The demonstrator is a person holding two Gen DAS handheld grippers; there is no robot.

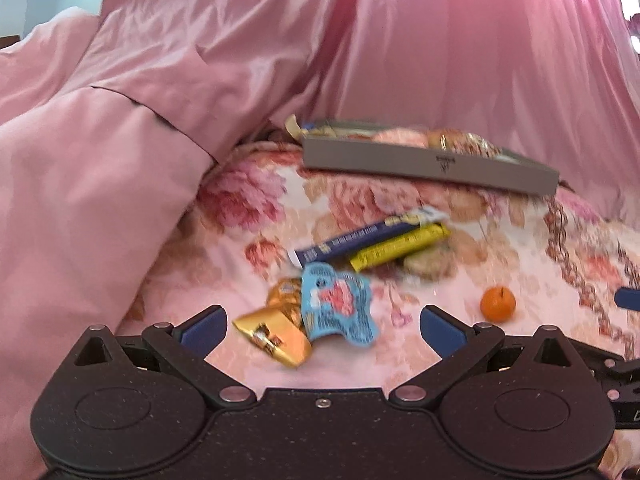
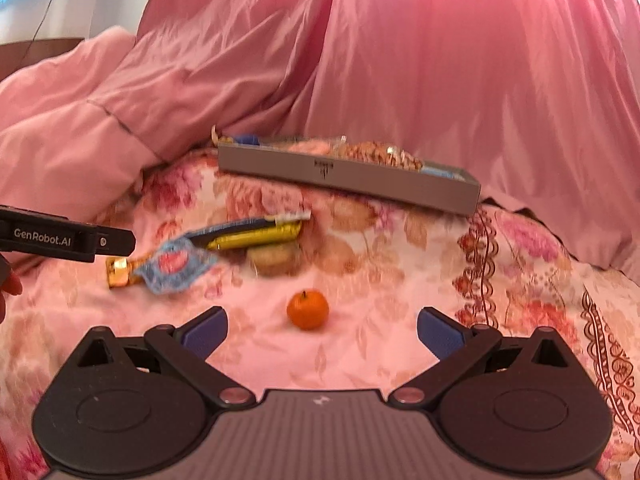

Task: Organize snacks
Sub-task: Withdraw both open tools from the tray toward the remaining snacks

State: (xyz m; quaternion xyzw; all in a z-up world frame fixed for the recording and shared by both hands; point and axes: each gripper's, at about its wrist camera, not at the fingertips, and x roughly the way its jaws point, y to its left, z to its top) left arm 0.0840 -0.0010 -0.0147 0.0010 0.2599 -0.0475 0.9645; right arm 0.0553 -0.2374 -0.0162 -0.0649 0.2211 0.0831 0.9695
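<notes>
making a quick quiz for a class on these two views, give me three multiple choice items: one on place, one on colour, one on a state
1. Where does the grey tray lie?
A. far side of the bedspread, beyond the loose snacks
B. between the right gripper's fingers
C. on top of the mandarin

2. What colour is the packet lying over the gold wrapper?
A. green
B. light blue
C. black

3. How does the right gripper stand?
A. shut on the mandarin
B. shut on nothing
C. open, holding nothing

Key:
1 A, the tray sits behind the blue and yellow stick packs.
2 B, its light blue shows in both views.
3 C, the jaws are spread wide, with the mandarin lying free ahead.
</notes>
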